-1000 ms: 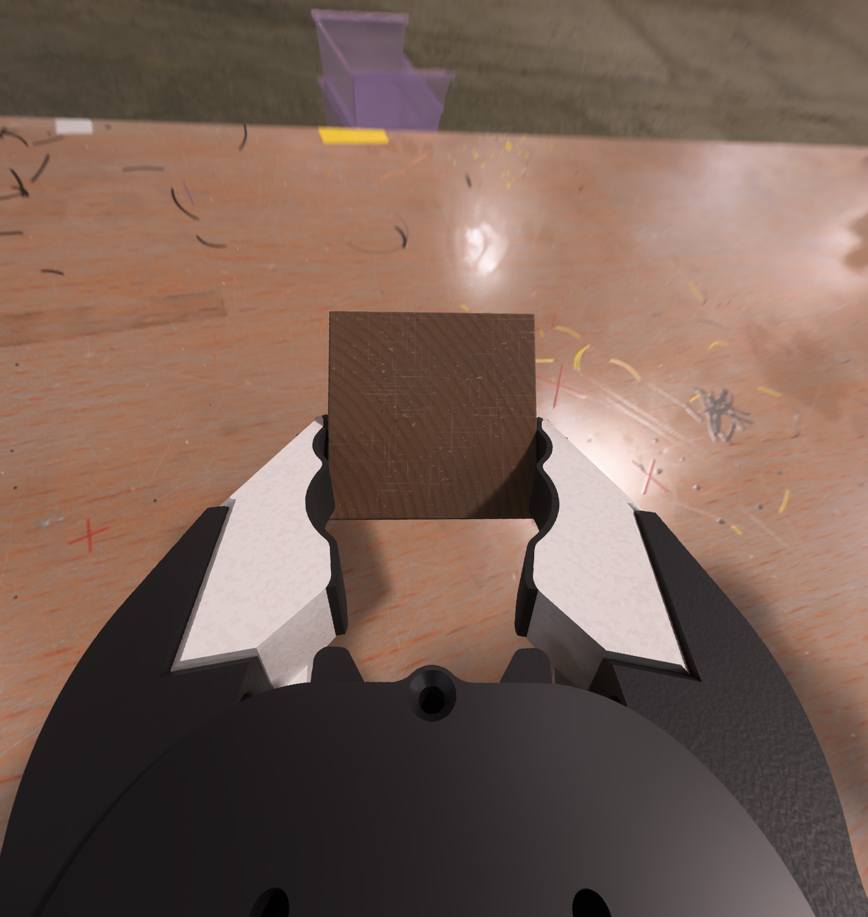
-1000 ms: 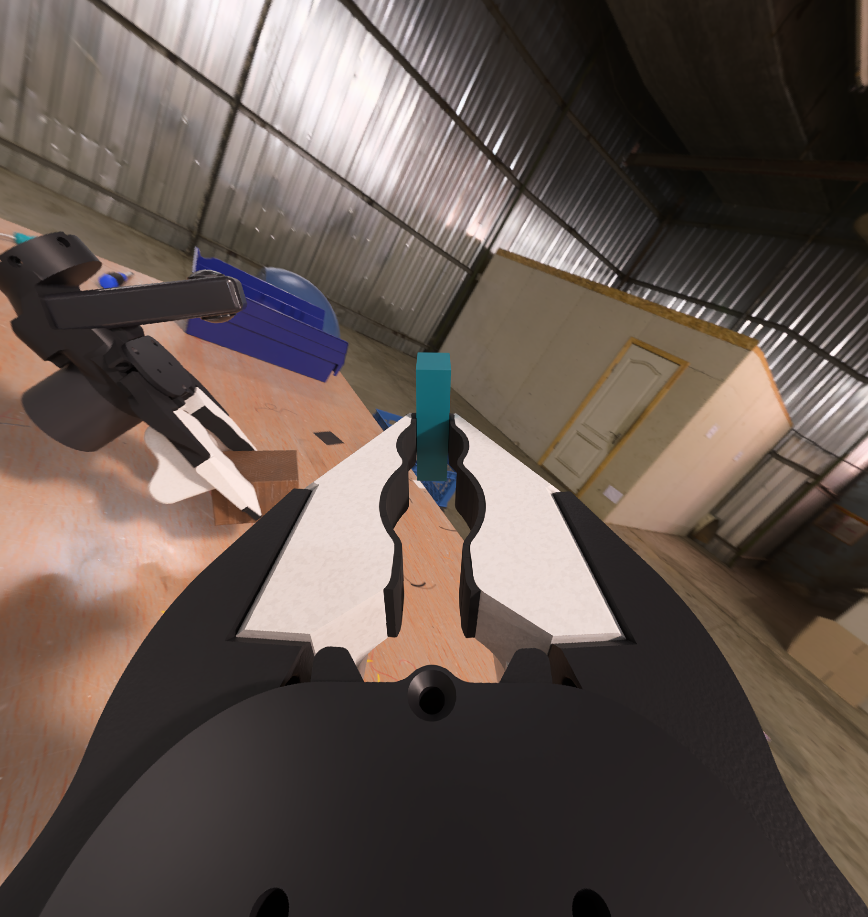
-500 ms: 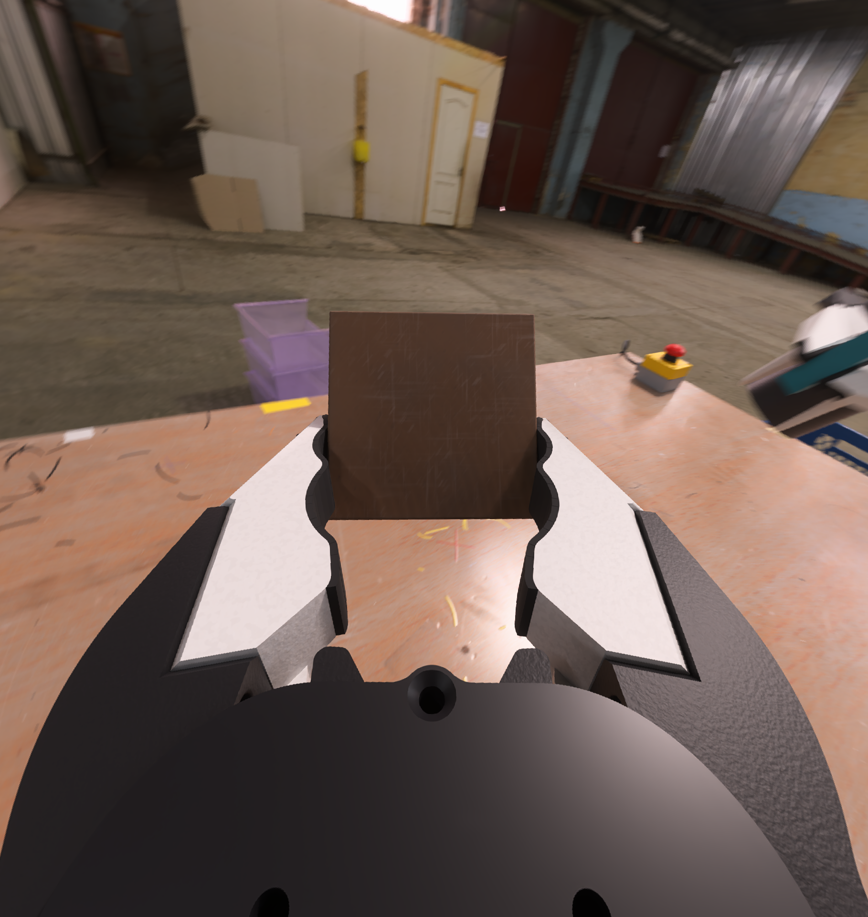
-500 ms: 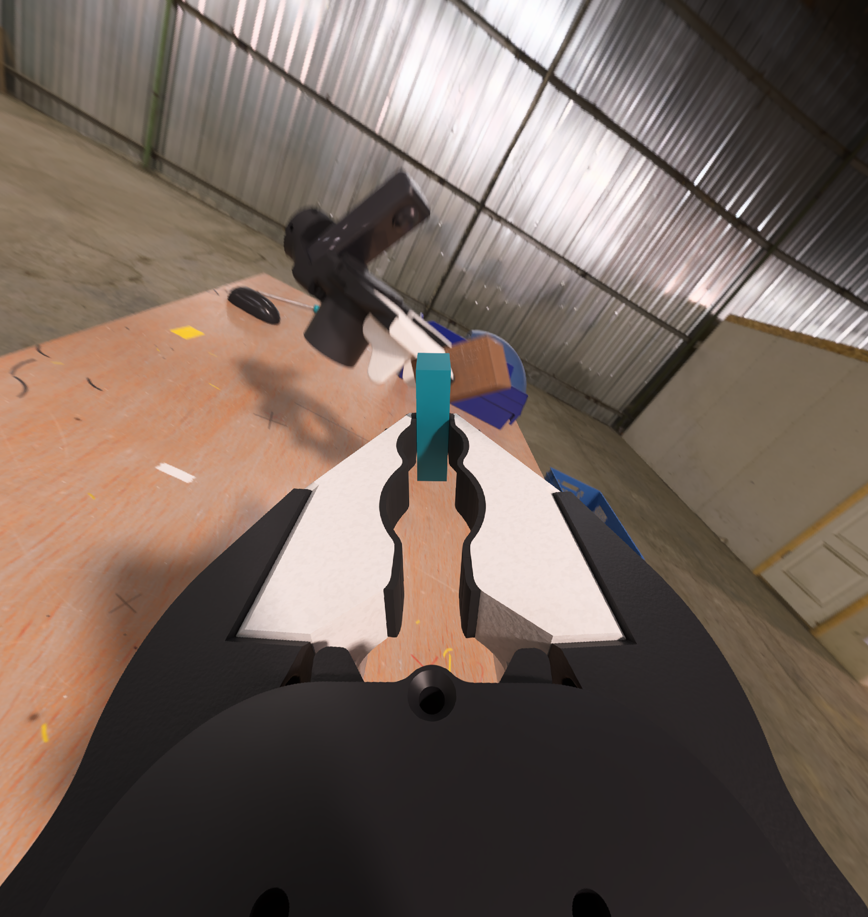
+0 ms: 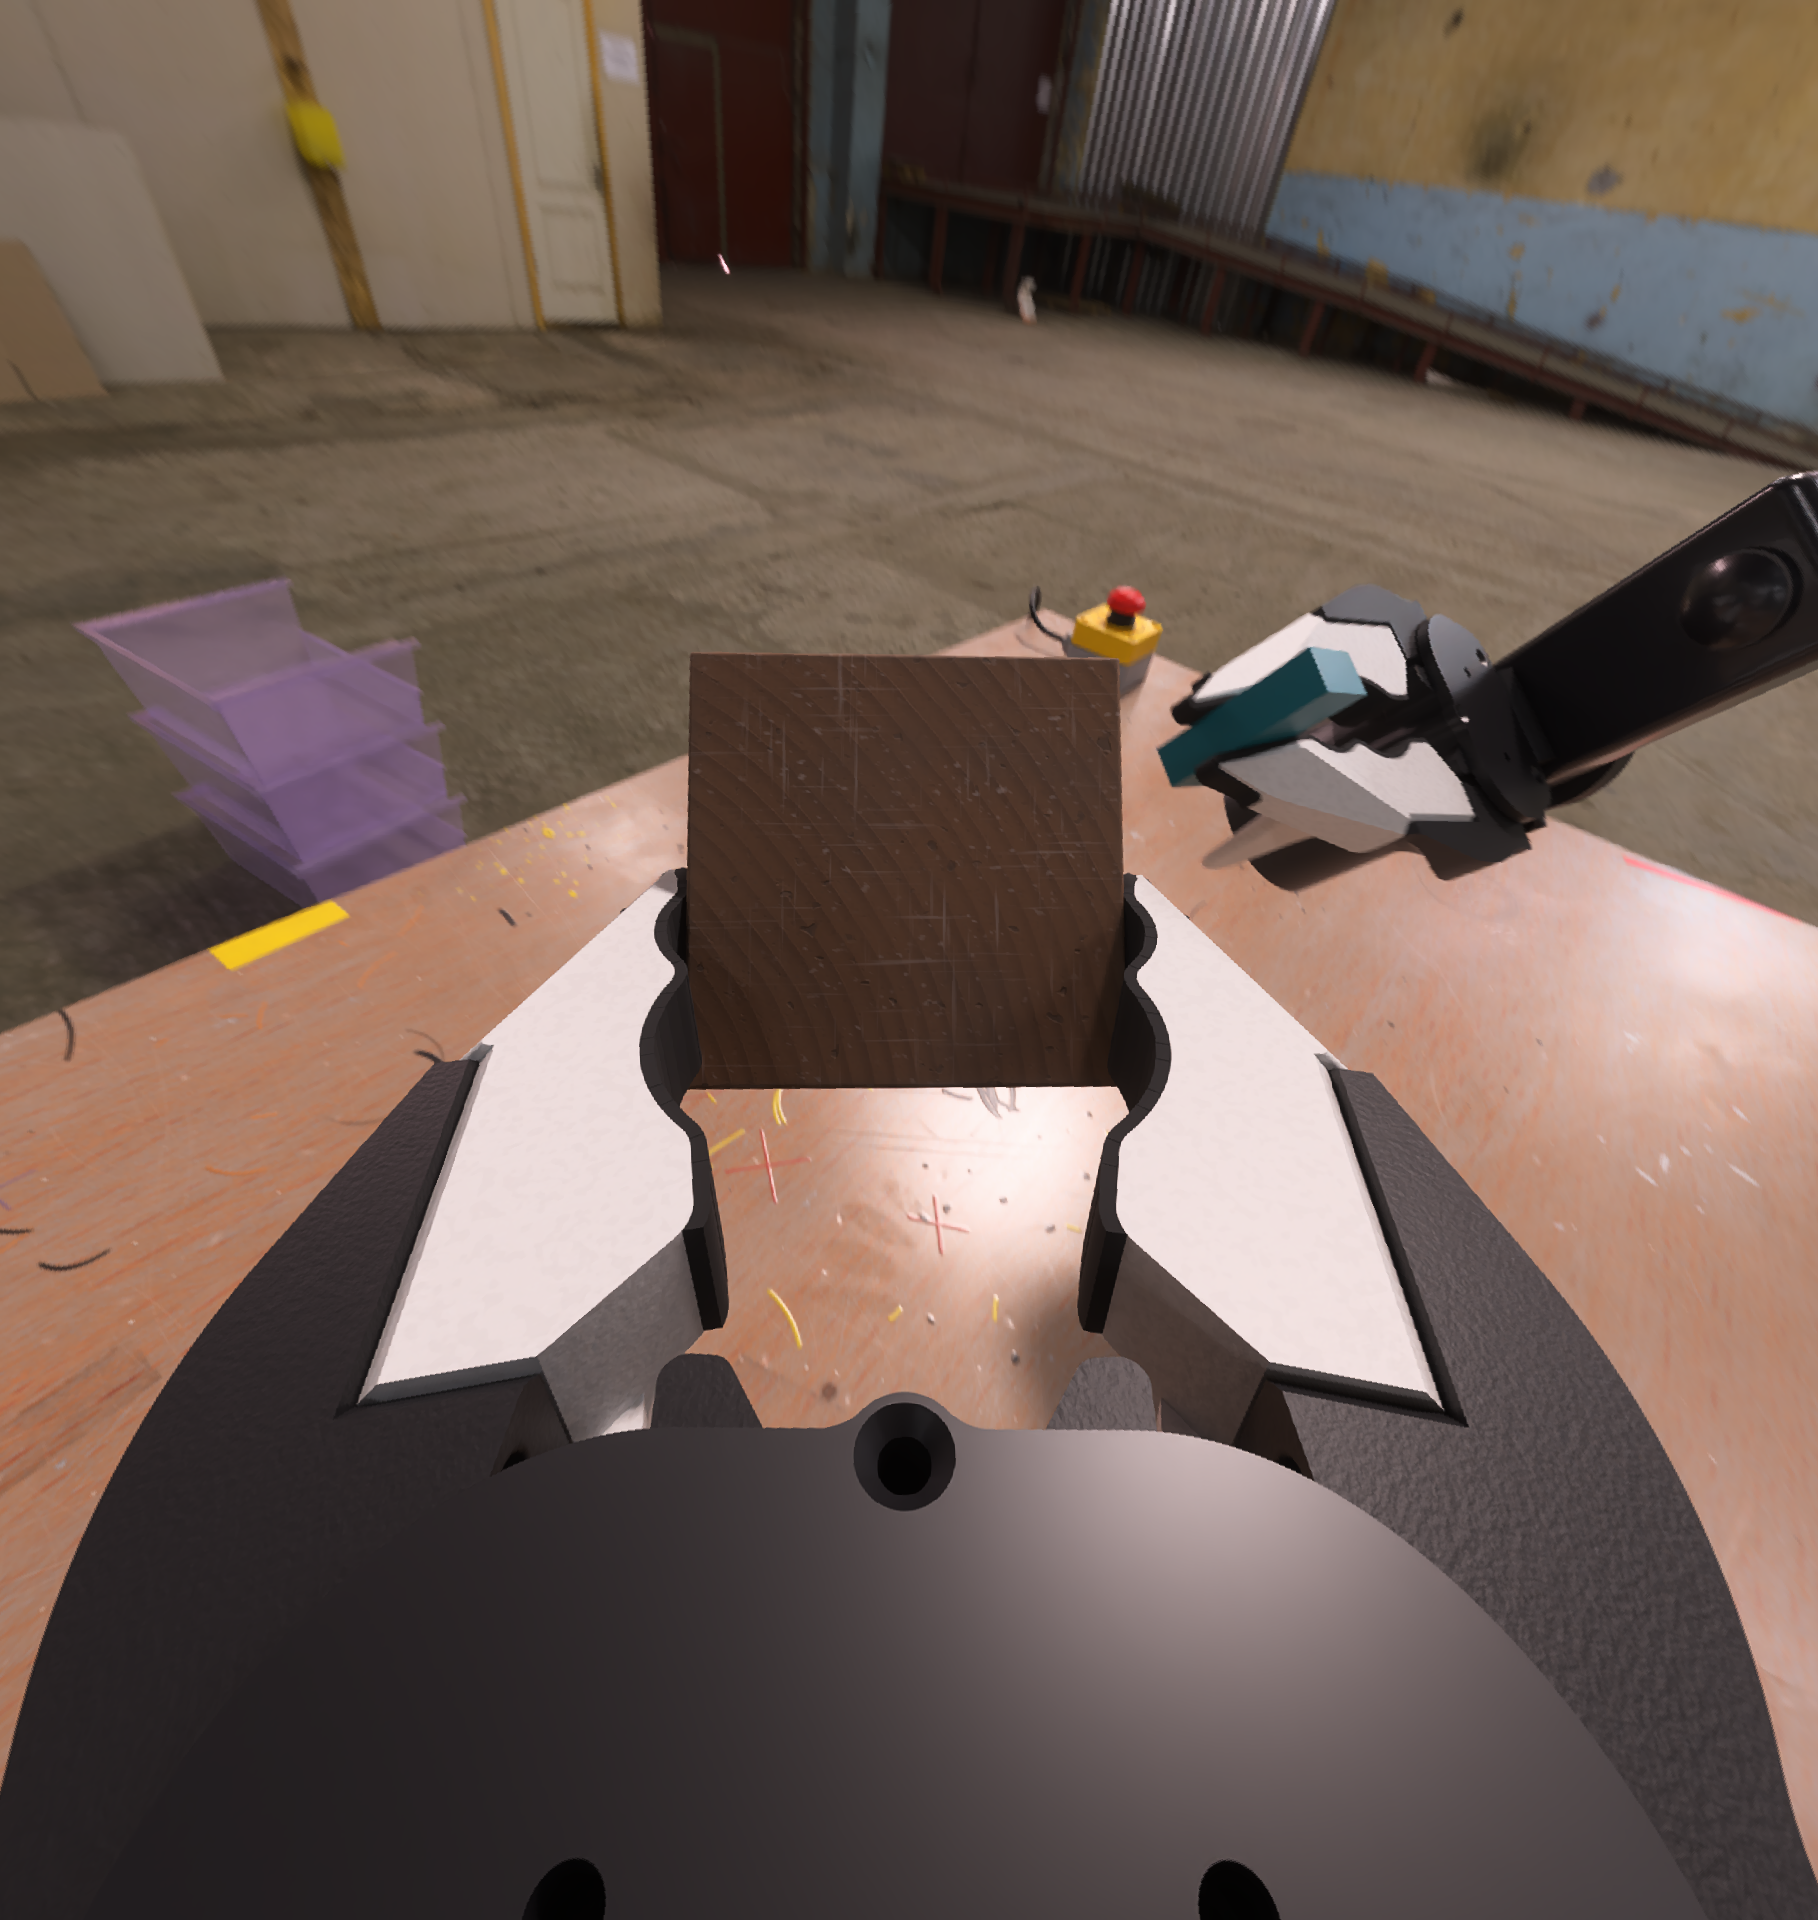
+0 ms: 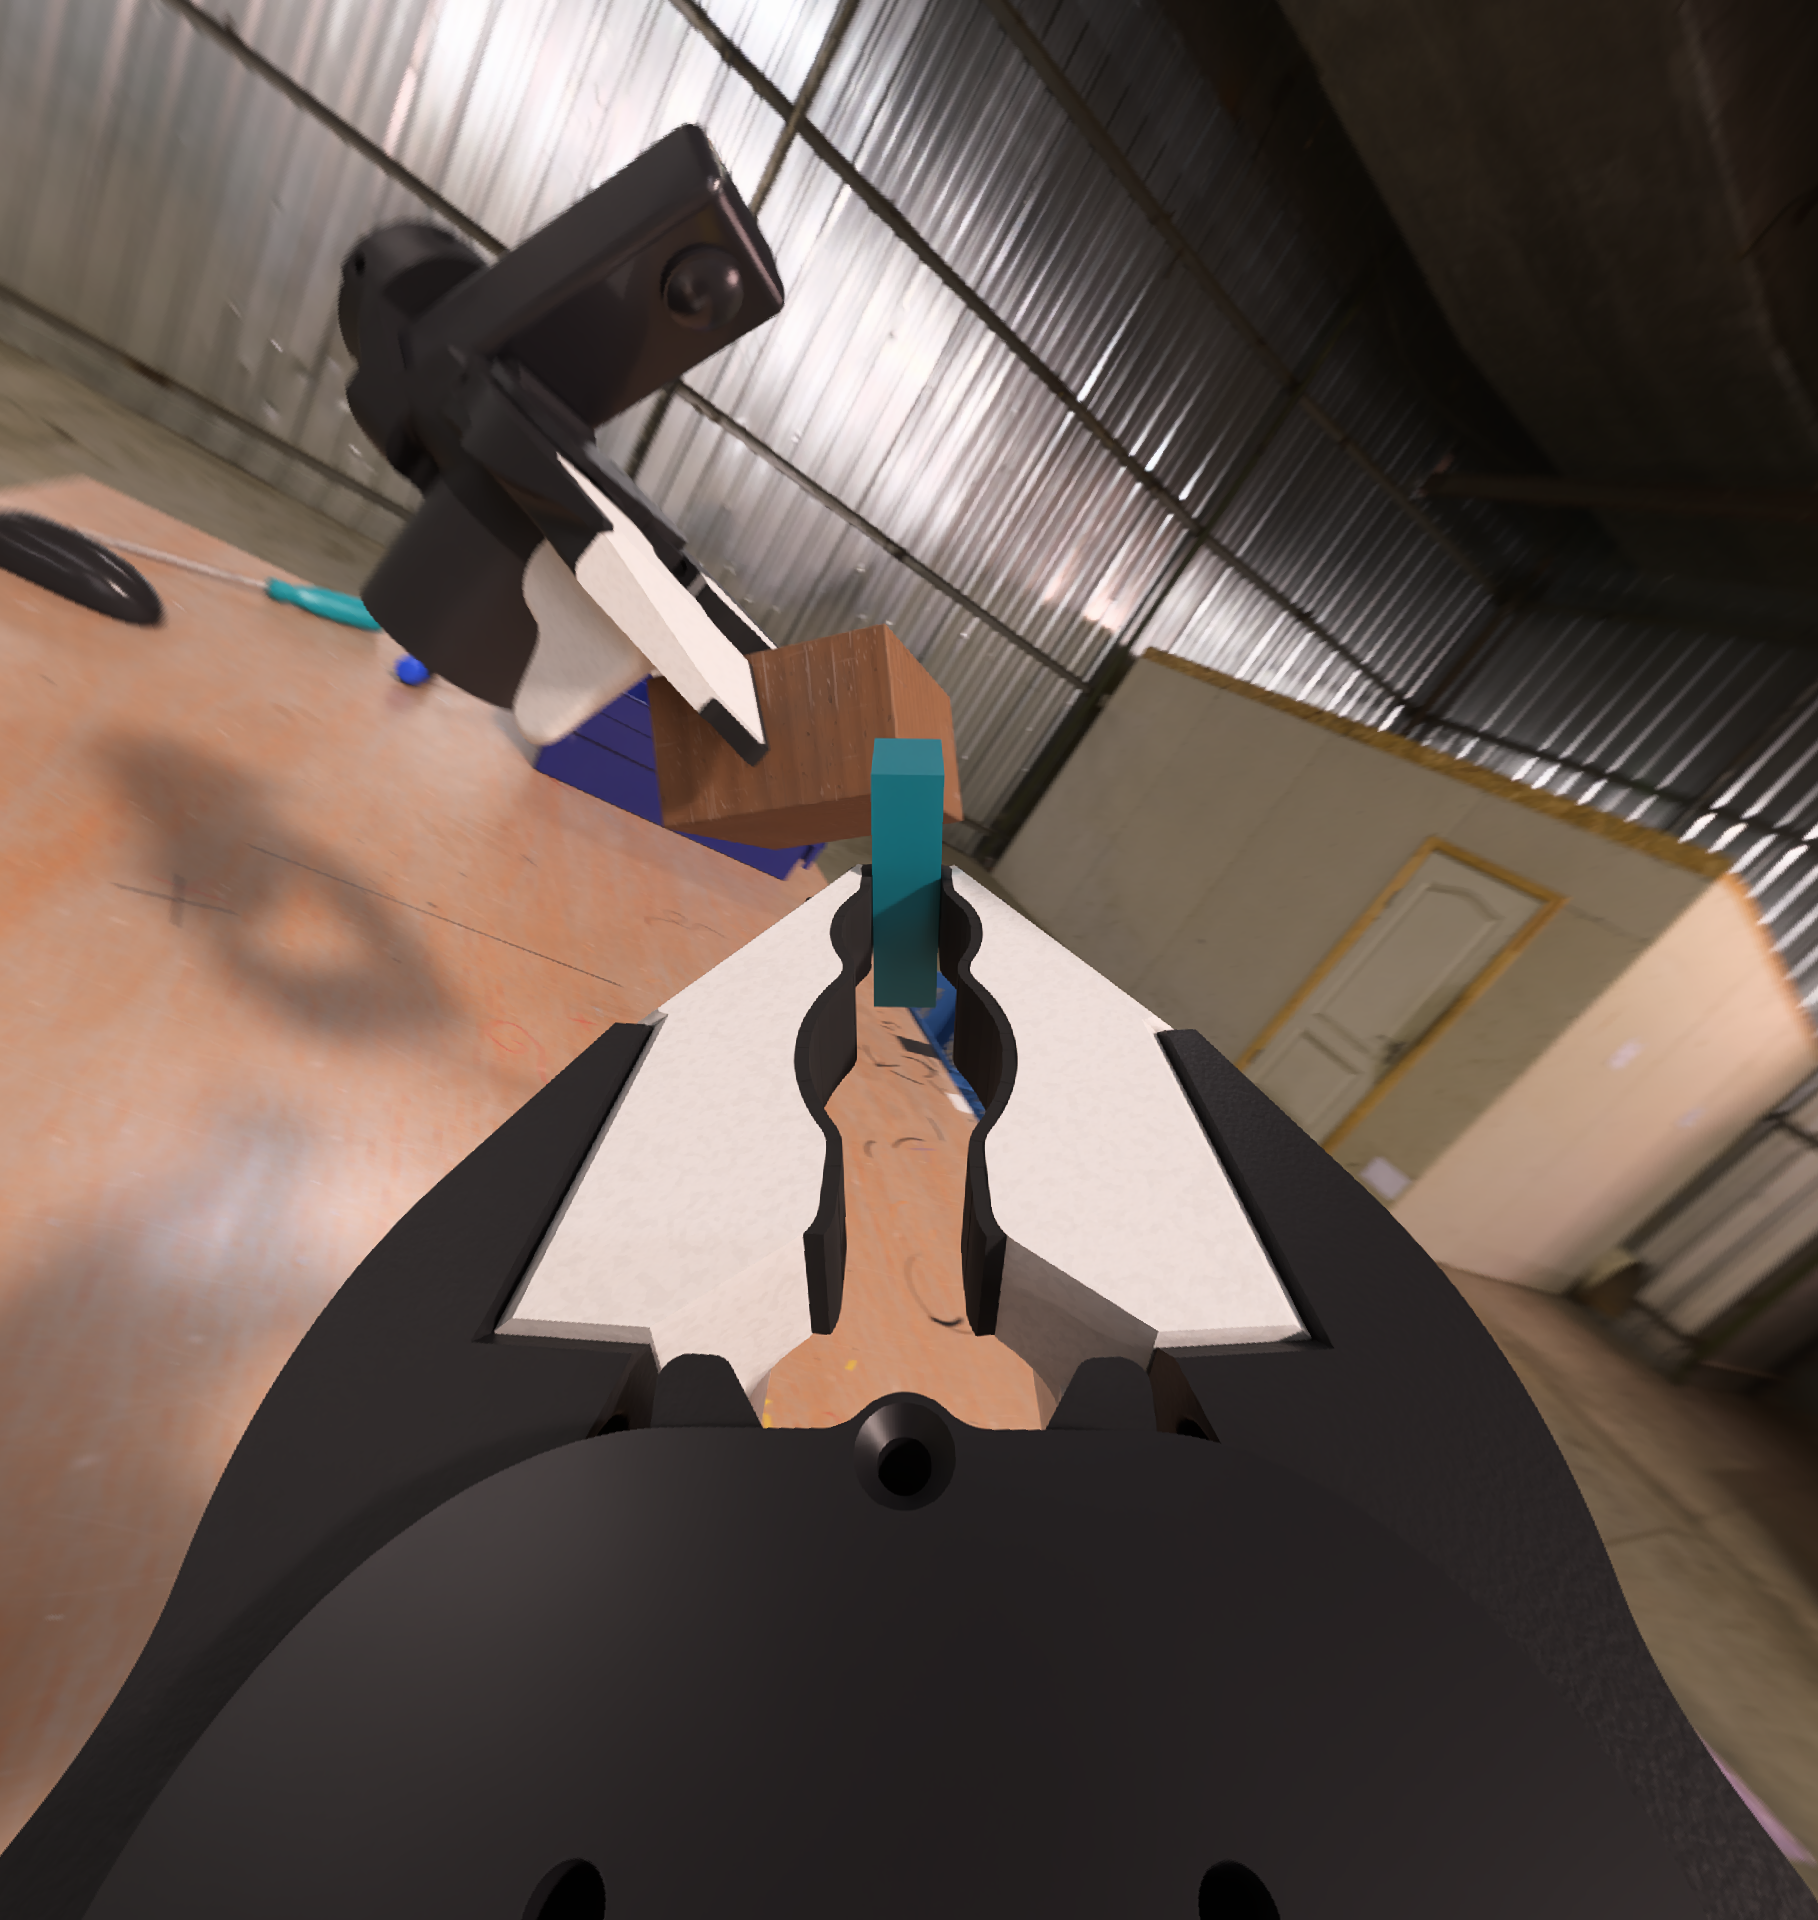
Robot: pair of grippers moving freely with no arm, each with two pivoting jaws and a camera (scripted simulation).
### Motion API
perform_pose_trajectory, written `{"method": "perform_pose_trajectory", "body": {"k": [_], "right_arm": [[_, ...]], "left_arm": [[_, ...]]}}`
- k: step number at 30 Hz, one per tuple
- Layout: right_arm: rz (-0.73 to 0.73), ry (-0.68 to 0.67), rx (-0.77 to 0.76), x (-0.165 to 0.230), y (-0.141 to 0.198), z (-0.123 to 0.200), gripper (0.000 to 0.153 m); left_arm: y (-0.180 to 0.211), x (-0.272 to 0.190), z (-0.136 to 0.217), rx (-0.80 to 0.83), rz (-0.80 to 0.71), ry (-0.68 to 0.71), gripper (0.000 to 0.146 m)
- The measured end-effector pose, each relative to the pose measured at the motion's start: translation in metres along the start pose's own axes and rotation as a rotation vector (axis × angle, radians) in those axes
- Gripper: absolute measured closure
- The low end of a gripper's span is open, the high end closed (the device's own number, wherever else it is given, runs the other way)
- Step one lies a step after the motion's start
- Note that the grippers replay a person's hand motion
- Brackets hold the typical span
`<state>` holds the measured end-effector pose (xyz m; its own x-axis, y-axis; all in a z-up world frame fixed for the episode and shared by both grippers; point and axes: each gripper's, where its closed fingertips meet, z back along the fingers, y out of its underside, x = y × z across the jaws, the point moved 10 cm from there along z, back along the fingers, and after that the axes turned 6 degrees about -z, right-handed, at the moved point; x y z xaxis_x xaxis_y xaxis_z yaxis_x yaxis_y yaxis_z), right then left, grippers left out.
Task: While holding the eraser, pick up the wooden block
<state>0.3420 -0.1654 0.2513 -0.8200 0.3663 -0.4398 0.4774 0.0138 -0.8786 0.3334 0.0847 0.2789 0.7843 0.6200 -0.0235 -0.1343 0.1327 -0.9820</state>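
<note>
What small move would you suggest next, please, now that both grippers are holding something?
Probably just hold both steady. The left gripper is shut on the wooden block, which hangs clear above the table, and the right gripper is shut on the eraser, so the task looks complete.

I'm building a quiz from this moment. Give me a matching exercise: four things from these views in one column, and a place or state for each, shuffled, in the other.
Things:
1. wooden block
2. eraser
3. purple trays
4. red-topped yellow button box

Places or states:
A. on the table's far corner
B. stacked on the floor beside the table
C. clamped in the left gripper, off the table
D. pinched in the right gripper

Pairs: 1-C, 2-D, 3-B, 4-A
</note>
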Motion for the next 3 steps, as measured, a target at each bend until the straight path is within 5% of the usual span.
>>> {"method": "perform_pose_trajectory", "body": {"k": [3], "right_arm": [[0.116, 0.057, 0.008, 0.0056, 0.0041, -0.0020, 0.142]], "left_arm": [[-0.0001, -0.0022, -0.0013, 0.078, 0.001, 0.023, 0.066]]}}
